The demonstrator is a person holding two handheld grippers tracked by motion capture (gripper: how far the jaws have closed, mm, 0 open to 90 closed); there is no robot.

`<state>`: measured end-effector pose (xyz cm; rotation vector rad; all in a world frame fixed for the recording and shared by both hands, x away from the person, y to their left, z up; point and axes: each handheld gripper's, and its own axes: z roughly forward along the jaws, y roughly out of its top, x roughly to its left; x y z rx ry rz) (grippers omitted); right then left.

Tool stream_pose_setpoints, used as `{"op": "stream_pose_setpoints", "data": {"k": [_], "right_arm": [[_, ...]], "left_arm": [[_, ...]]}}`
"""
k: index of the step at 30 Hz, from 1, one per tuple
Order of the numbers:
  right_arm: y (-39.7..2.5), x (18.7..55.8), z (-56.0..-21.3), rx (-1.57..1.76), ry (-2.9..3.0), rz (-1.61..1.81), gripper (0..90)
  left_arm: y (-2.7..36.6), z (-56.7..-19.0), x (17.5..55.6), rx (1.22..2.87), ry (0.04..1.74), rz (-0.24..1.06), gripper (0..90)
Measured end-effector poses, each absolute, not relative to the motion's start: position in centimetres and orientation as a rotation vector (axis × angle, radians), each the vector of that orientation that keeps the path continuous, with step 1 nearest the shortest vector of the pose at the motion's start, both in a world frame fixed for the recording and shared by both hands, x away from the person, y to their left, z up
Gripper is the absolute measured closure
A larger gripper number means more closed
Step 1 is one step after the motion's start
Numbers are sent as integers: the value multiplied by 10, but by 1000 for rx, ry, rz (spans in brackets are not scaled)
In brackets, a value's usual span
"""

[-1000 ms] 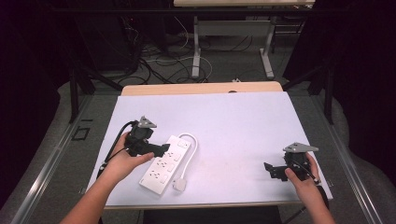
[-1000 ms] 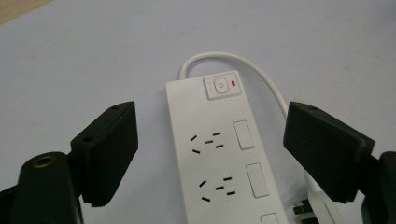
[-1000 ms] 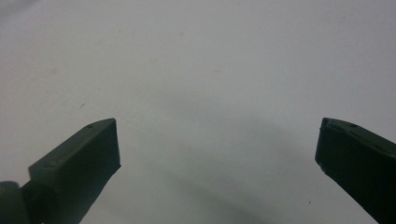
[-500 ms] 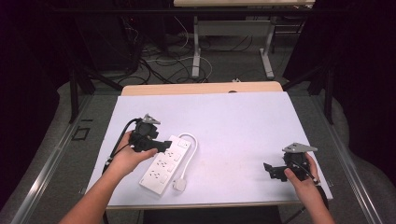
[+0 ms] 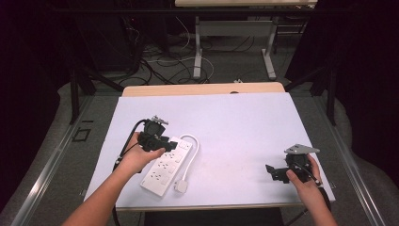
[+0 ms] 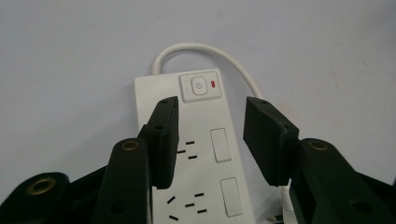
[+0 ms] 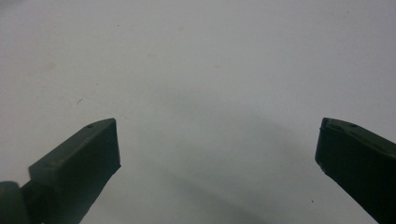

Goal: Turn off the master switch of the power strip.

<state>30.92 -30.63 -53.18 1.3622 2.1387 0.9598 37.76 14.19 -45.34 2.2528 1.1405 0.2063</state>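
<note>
Two grippers work over a white table (image 5: 244, 122), one in each of the person's hands. Nearest the front edge, at the right front corner, the right gripper (image 5: 275, 172) rests low over bare table, its jaws spread wide with nothing between them; in the right gripper view the two black pads sit far apart over plain white surface. It is well apart from everything else on the table.

Left of the middle, near the front edge, lies a white power strip (image 5: 165, 165), set on a slant so that its near end points toward the front edge and its far end toward the table's middle. Its plug (image 5: 180, 187) lies just beside the near end, on the right. The white cord (image 5: 192, 148) leaves the far end, loops away from the strip and runs back down its right side to the plug.

Over the strip's far end, the left gripper (image 6: 211, 126) hovers with its jaws open about as wide as the strip, one over the strip's left part and the other at its right edge above the cord, gripping nothing. Just beyond the jaw tips sits the power switch (image 6: 199, 87), with a small red indicator (image 6: 214, 84) beside it. Sockets (image 6: 187, 150) show between the jaws.
</note>
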Motion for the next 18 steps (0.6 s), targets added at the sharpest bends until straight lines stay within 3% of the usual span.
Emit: {"op": "stream_pose_setpoints", "data": {"k": [9, 14, 18], "right_arm": [[-307, 310, -533, 1354, 2144, 959, 0], [-306, 309, -533, 1355, 2146, 957, 0], [-306, 310, -533, 1355, 2146, 957, 0]], "left_arm": [[136, -461, 383, 2259, 1157, 189, 634], [132, -467, 385, 2290, 1163, 157, 735], [128, -472, 386, 2325, 1164, 183, 866]]}}
